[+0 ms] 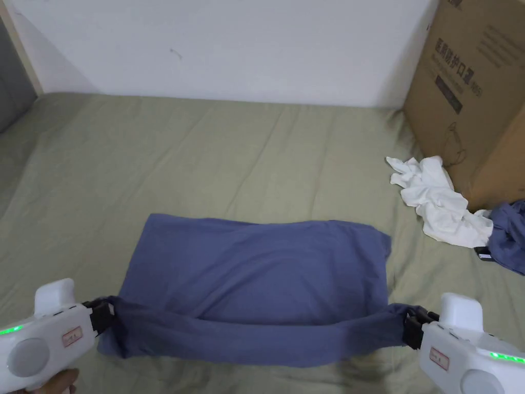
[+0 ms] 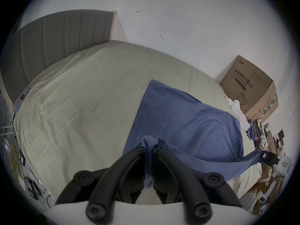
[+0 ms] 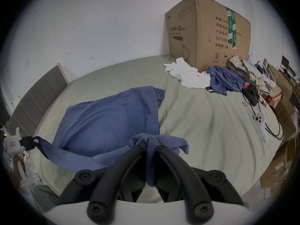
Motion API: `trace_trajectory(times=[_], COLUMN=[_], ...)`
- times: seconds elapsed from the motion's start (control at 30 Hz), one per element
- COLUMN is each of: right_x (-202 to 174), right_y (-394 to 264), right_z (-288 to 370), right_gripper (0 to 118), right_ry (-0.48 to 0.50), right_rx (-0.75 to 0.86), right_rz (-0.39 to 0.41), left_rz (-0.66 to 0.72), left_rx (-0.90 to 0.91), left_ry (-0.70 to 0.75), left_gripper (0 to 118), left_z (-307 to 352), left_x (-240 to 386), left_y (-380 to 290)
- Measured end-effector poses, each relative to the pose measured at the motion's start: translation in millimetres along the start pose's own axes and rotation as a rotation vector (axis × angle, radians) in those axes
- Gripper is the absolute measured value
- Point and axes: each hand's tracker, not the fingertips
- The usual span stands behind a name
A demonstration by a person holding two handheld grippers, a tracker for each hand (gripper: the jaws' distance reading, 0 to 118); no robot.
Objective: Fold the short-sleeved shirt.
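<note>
two white handheld grippers are seen at the near corners of a blue short-sleeved cotton shirt spread on an olive-green bed sheet. the shirt's far part is laid flat on the sheet, while its near edge is lifted and drawn taut between the two tools.

from the head view, the left gripper and the right gripper are shown level with each other, well apart, each pointed inward at the cloth. a large brown cardboard box is stood against the white wall, with a crumpled white garment beside it and a bunched blue garment just past that.

in the left gripper view, a grey padded headboard and yellow cables off the bed's edge are revealed, and the right gripper is seen farther off, closed on the far corner. black jaws are pressed together on a bunched fold of shirt at the left gripper.

in the right gripper view, a checked garment, a white handheld controller and black cables are disclosed on the sheet. the right gripper is pinched on gathered blue cloth, and the left gripper is held by a hand wrapped round its handle.
</note>
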Motion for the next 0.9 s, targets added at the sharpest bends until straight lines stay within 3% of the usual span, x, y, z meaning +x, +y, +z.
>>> trace_trajectory(times=[0.3, 0.63, 0.7, 0.73, 0.77, 0.8, 0.83, 0.9], right_x=[13.3, 13.0, 10.3, 8.8, 9.0, 9.3, 9.0, 8.5], right_y=[16.8, 12.5, 13.2, 14.2, 15.3, 17.0, 19.0, 25.6], right_z=[-92.9, -138.6, -133.5, -129.2, -122.7, -116.0, -109.1, -87.9], right_gripper=[10, 12, 25, 39, 66, 87, 99, 101], right_ry=[-0.042, -0.076, -0.082, -0.087, -0.089, -0.082, -0.073, -0.045], right_rx=[-0.151, -0.248, -0.245, -0.240, -0.230, -0.215, -0.197, -0.128], right_rz=[-0.070, -0.018, -0.001, 0.002, 0.002, -0.005, -0.014, -0.045], left_rz=[-0.034, -0.068, -0.075, -0.078, -0.078, -0.073, -0.071, -0.071], left_rx=[-0.052, -0.187, -0.181, -0.174, -0.174, -0.175, -0.174, -0.158], left_ry=[0.049, 0.122, 0.122, 0.121, 0.106, 0.076, 0.055, 0.041], left_gripper=[11, 11, 12, 15, 33, 60, 84, 89], left_z=[-78.0, -131.1, -126.3, -123.2, -119.2, -113.8, -108.1, -89.2], left_x=[3.6, 9.9, 12.9, 13.6, 13.6, 15.1, 17.2, 23.9], left_y=[31.3, 22.1, 21.5, 22.0, 23.7, 25.4, 26.8, 28.0])
